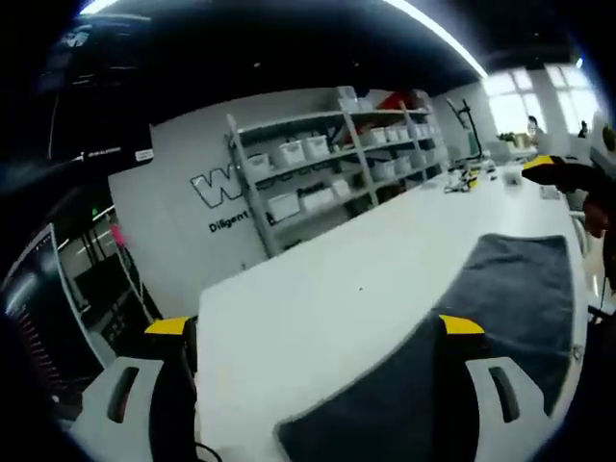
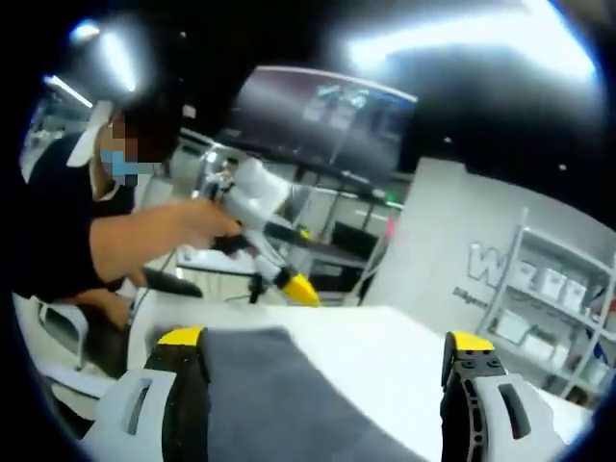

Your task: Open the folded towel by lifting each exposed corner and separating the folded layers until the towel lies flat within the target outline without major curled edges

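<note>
A dark grey terry towel (image 1: 481, 327) is laid flat on the white tabletop (image 1: 337, 289), its long axis running away from the left gripper (image 1: 318, 332) toward the far windows. The left gripper's jaws are held apart, empty. The right gripper (image 2: 322, 351) is likewise spread above the towel (image 2: 279, 404).

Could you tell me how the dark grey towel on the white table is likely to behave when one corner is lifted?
The dark grey cloth towel would probably drape limply, since it lies soft and flat. On the smooth white table it may slide rather than unfold.
</note>
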Tool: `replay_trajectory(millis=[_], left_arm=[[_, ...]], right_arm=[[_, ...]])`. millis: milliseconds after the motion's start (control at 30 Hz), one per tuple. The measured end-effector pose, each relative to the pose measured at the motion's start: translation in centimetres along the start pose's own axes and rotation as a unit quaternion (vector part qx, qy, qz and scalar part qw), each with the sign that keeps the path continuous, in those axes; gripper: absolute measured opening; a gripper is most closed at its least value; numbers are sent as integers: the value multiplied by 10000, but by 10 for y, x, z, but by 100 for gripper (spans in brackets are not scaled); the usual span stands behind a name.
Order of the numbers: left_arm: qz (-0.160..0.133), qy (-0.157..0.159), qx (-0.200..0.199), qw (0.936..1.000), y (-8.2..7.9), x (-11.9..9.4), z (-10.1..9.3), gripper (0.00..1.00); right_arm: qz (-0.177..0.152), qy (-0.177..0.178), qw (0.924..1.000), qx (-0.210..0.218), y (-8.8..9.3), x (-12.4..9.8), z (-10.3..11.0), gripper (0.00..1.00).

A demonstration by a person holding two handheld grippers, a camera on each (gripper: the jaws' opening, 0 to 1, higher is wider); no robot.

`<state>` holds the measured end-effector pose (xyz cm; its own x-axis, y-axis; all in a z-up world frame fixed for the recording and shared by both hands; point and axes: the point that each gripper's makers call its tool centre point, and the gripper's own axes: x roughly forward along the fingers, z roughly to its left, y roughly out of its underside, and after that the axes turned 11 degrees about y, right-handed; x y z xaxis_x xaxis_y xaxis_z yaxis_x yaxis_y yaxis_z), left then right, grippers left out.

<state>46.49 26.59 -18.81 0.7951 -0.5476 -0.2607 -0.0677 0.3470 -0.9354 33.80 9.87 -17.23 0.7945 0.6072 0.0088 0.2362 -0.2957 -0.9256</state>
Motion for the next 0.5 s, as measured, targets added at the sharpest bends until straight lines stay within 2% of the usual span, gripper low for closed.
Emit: replay_trajectory(millis=[200, 333, 433, 500], left_arm=[[-19, 106, -63, 9999, -3, 0, -11, 100], [-24, 88, -34, 10000, -4, 2, -4, 100], [49, 16, 70, 10000, 3, 5, 4, 100], [105, 72, 0, 9999, 8, 7, 6, 100]], right_arm=[[-39, 505, 9987, -108, -6, -25, -57, 100], [-32, 830, 9965, -100, -4, -45, -96, 100], [18, 1128, 9935, -170, 2, -56, -124, 100], [121, 1279, 9914, -235, 11, -63, -141, 100]])
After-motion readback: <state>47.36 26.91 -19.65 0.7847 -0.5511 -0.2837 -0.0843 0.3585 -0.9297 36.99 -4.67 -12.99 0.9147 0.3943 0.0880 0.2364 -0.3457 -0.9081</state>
